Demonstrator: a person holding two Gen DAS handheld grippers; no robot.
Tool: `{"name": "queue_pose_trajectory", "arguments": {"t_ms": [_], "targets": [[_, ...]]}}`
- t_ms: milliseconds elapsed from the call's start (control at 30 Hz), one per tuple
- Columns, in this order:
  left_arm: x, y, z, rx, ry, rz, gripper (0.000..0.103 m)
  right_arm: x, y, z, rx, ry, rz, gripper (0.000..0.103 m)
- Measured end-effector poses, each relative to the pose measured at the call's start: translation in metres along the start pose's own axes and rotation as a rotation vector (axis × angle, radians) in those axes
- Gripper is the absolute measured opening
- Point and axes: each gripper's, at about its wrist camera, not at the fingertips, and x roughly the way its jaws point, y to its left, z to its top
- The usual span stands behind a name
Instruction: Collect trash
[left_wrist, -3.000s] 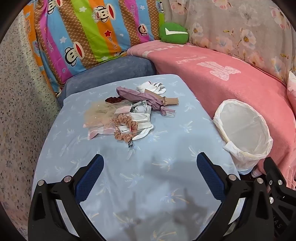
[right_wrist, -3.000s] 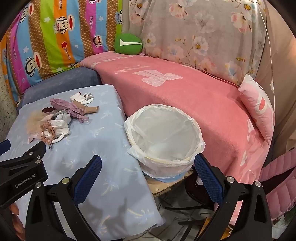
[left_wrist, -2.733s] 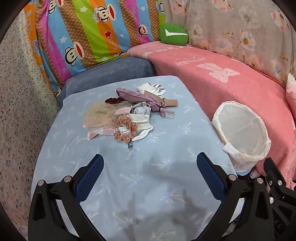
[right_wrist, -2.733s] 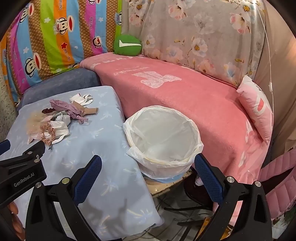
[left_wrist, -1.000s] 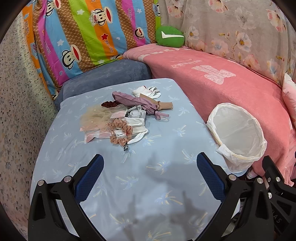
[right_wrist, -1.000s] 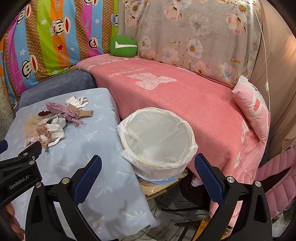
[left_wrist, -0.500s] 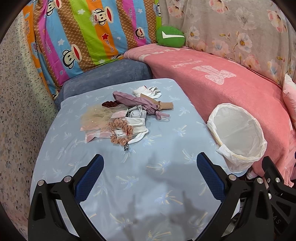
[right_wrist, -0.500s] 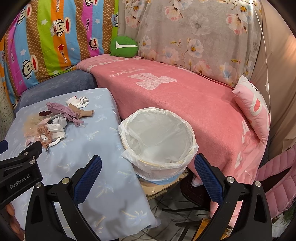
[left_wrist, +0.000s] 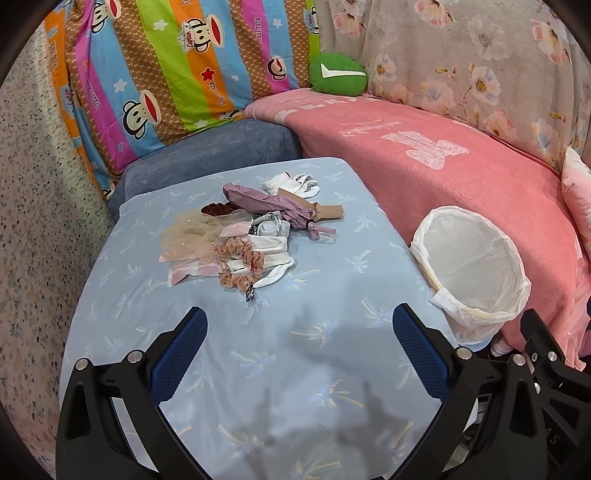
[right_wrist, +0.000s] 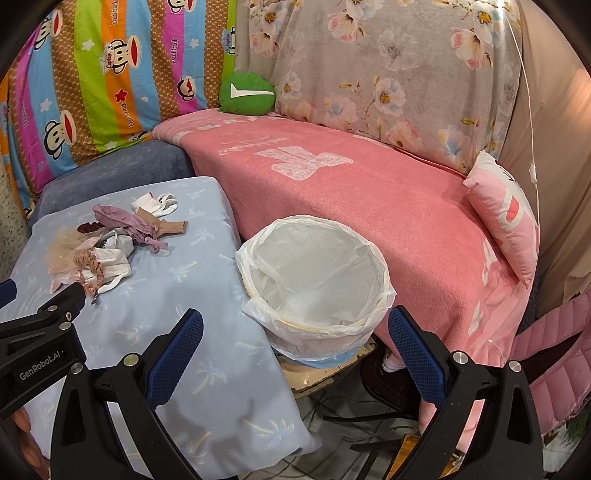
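Observation:
A heap of cloth scraps (left_wrist: 236, 243) (right_wrist: 103, 251) lies on the blue palm-print table (left_wrist: 295, 350): beige tulle, a spotted pink scrunchie (left_wrist: 240, 266), white socks (left_wrist: 291, 184), a crumpled purple piece (left_wrist: 266, 203). A round bin lined with a white bag (left_wrist: 469, 266) (right_wrist: 314, 273) stands off the table's right edge, with nothing showing inside. My left gripper (left_wrist: 299, 347) hovers open over the near table, short of the heap. My right gripper (right_wrist: 295, 339) is open just in front of the bin. Neither holds anything.
A sofa under a pink blanket (right_wrist: 351, 177) curves behind and right of the bin. A green cushion (left_wrist: 338, 74) and a striped cartoon cover (left_wrist: 166, 66) sit at the back. A pink pillow (right_wrist: 506, 214) lies right. Cables and floor clutter (right_wrist: 351, 424) show below the bin.
Both views have shifted only slightly; the heap and bin sit a little lower and nearer in frame than three seconds ago. Both grippers stay open and empty.

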Motion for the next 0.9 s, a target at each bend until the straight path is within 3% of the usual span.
{"name": "queue_pose_trajectory", "arguments": {"t_ms": [900], "targets": [[0.0040,-0.0006,0.0009,0.010,-0.006,-0.021,0.096,0.0011,0.0029,0.0003,-0.002,0.003,-0.005,0.097]]}}
